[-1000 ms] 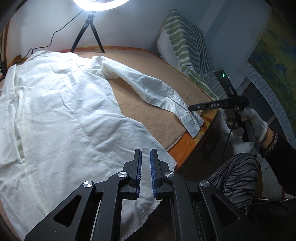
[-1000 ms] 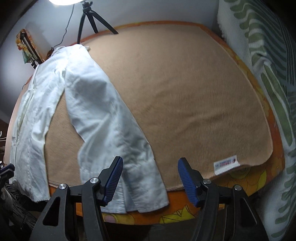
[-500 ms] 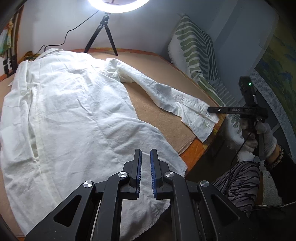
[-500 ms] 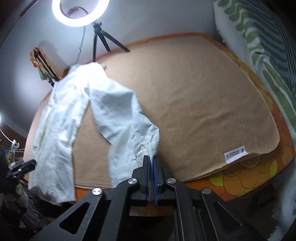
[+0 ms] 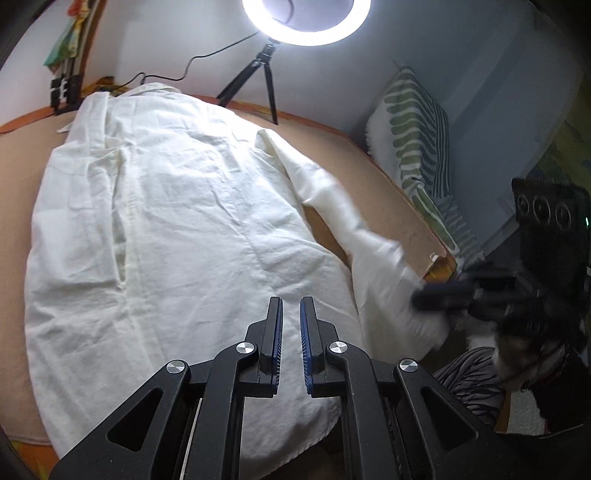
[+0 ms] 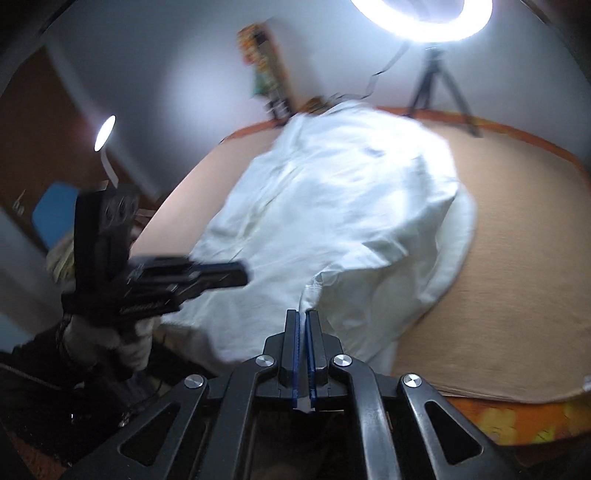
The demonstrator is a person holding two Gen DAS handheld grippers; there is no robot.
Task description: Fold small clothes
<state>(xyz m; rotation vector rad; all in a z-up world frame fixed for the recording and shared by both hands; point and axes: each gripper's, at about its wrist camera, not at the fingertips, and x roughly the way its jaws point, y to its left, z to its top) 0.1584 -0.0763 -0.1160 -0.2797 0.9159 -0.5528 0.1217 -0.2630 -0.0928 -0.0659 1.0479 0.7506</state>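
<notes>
Left wrist view: a white shirt (image 5: 177, 236) lies spread over the tan blanket (image 5: 373, 184) covering the bed, its hem at the near edge and its collar toward the far edge, where a ring light (image 5: 306, 22) stands on a tripod. The left gripper (image 5: 291, 332) hovers over the hem with its jaws nearly together and nothing between them. One sleeve (image 5: 354, 236) runs toward the bed's right edge, where the blurred right gripper (image 5: 424, 299) meets its cuff. A striped pillow (image 5: 417, 147) leans at the far right corner. Right wrist view: the right gripper (image 6: 303, 347) is pressed together, pinching the sleeve cuff (image 6: 314, 291), and the sleeve is drawn across the shirt body. The left gripper (image 6: 236, 277), in a gloved hand (image 6: 107, 339), appears at the bed's left edge.
</notes>
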